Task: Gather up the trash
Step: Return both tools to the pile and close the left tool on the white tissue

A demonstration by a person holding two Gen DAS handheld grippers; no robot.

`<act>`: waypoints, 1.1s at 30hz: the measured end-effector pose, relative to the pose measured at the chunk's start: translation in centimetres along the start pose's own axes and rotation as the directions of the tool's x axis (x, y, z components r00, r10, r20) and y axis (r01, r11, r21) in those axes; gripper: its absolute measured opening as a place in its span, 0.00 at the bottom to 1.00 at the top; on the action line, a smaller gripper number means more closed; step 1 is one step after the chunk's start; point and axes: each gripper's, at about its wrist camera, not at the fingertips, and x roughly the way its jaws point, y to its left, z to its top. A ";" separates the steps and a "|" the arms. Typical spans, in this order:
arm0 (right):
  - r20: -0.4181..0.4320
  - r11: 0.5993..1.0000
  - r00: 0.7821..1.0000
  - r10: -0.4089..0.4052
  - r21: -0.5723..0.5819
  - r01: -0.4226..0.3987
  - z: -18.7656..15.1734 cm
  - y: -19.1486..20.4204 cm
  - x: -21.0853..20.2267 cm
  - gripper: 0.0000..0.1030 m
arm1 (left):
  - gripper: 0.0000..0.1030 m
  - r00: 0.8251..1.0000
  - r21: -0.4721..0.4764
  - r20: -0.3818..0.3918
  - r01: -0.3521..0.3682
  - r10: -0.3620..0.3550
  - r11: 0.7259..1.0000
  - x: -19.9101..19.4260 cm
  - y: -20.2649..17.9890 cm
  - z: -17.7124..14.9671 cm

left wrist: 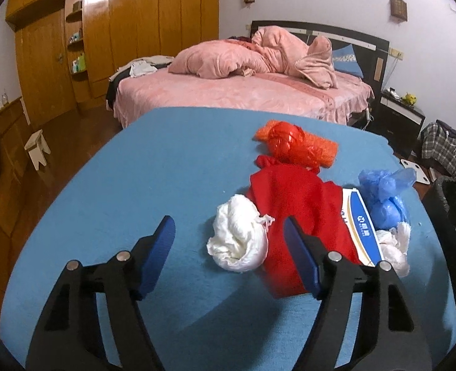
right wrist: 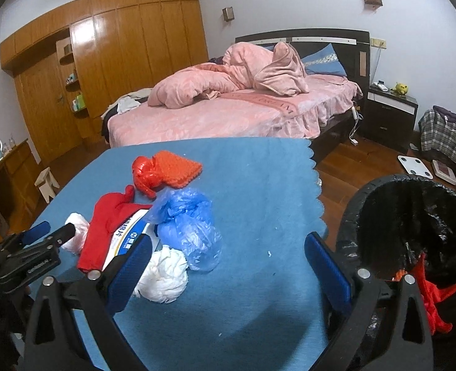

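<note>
Trash lies on a blue-covered table [left wrist: 154, 167]: a crumpled white tissue wad [left wrist: 238, 235], a red cloth [left wrist: 296, 204], a blue-and-white box [left wrist: 362, 228], a blue plastic bag [left wrist: 384, 194], a red plastic bag [left wrist: 289, 143] on an orange mesh piece [left wrist: 323, 148], and a white bag [left wrist: 396, 244]. My left gripper [left wrist: 229, 232] is open and empty, with the tissue wad between its fingertips. My right gripper [right wrist: 228, 247] is open and empty over the table, right of the blue bag [right wrist: 191, 225] and a white wad [right wrist: 163, 275]. The left gripper [right wrist: 42, 235] shows at the left of the right wrist view.
A bin with a black liner [right wrist: 413, 216] stands right of the table, with red scraps [right wrist: 432, 296] inside. A pink bed [right wrist: 228, 114], wooden wardrobe [right wrist: 110, 58], nightstand [right wrist: 388, 114], small stool [right wrist: 47, 184] and scales [right wrist: 411, 164] on the wooden floor lie beyond.
</note>
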 end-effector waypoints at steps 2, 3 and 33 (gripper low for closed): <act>-0.004 1.000 1.000 0.003 -0.007 -0.003 -0.1 0.2 0.1 0.94 | 0.64 1.000 -0.003 -0.018 0.003 -0.003 1.000 0.5 0.0 0.0; -0.004 1.000 1.000 0.003 -0.010 -0.003 -0.1 0.3 0.1 0.94 | 0.62 1.000 -0.005 -0.025 0.005 -0.005 1.000 0.8 -0.1 0.0; -0.085 0.999 0.996 0.031 -0.025 -0.033 -2.5 2.7 1.7 0.90 | 0.26 1.000 0.012 -0.006 0.023 -0.023 1.000 -1.1 0.4 -1.2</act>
